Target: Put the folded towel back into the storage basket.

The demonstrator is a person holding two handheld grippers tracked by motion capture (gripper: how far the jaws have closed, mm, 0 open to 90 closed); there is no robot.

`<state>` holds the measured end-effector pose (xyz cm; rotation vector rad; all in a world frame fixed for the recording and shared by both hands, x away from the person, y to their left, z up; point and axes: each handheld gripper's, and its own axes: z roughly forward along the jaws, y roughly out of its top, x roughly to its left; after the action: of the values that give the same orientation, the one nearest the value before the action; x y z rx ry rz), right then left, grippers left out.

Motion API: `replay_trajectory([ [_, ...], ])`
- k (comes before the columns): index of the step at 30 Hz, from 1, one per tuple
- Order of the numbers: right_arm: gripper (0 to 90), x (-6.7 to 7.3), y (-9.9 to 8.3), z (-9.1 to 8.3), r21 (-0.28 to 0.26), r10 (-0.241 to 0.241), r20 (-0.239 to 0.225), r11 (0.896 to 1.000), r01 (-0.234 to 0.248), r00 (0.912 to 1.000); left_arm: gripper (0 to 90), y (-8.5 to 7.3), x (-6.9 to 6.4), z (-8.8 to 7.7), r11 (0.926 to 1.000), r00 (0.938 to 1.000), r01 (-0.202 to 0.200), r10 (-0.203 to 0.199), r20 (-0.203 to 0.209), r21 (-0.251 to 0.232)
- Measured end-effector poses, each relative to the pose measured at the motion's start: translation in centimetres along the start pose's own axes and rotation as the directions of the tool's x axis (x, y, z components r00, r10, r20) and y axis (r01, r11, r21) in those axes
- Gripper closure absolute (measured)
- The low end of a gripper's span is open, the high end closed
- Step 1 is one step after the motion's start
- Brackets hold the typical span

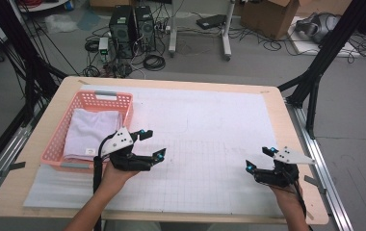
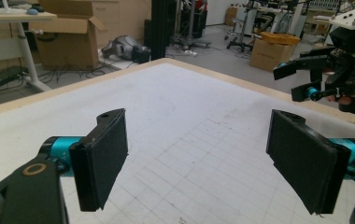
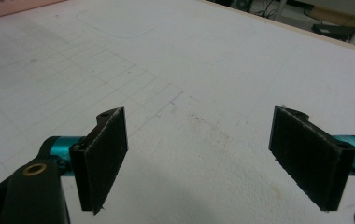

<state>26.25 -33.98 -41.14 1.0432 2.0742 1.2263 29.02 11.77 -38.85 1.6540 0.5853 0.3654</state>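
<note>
A pink basket (image 1: 123, 99) stands at the table's left with a folded pale lilac towel (image 1: 92, 132) lying in it. My left gripper (image 1: 153, 143) hovers just right of the basket, open, with nothing between its jaws. In the left gripper view the left gripper (image 2: 208, 156) spreads wide over the white gridded mat (image 2: 185, 116). My right gripper (image 1: 259, 159) sits near the table's front right, open and empty. The right gripper view has the right gripper (image 3: 203, 158) over bare mat (image 3: 189, 88); the right gripper (image 2: 301, 79) is also in the left gripper view, far right.
The white gridded mat (image 1: 205, 139) covers most of the wooden table (image 1: 296, 144). Beyond the table lie computer towers (image 1: 132, 29), cables and cardboard boxes (image 1: 272, 17). Black frame posts (image 1: 323, 57) stand at both sides.
</note>
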Motion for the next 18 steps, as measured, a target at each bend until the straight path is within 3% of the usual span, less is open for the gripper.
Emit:
replay_trajectory([
  [18, 18.4, -0.04, 0.02, -0.06, -0.002, -0.002, 0.003, 1.000, 0.002, 1.0000, 21.1, -1.11, -0.02, 0.63, 0.9995, 0.9997, 0.023, -0.023, -0.006, 0.020],
])
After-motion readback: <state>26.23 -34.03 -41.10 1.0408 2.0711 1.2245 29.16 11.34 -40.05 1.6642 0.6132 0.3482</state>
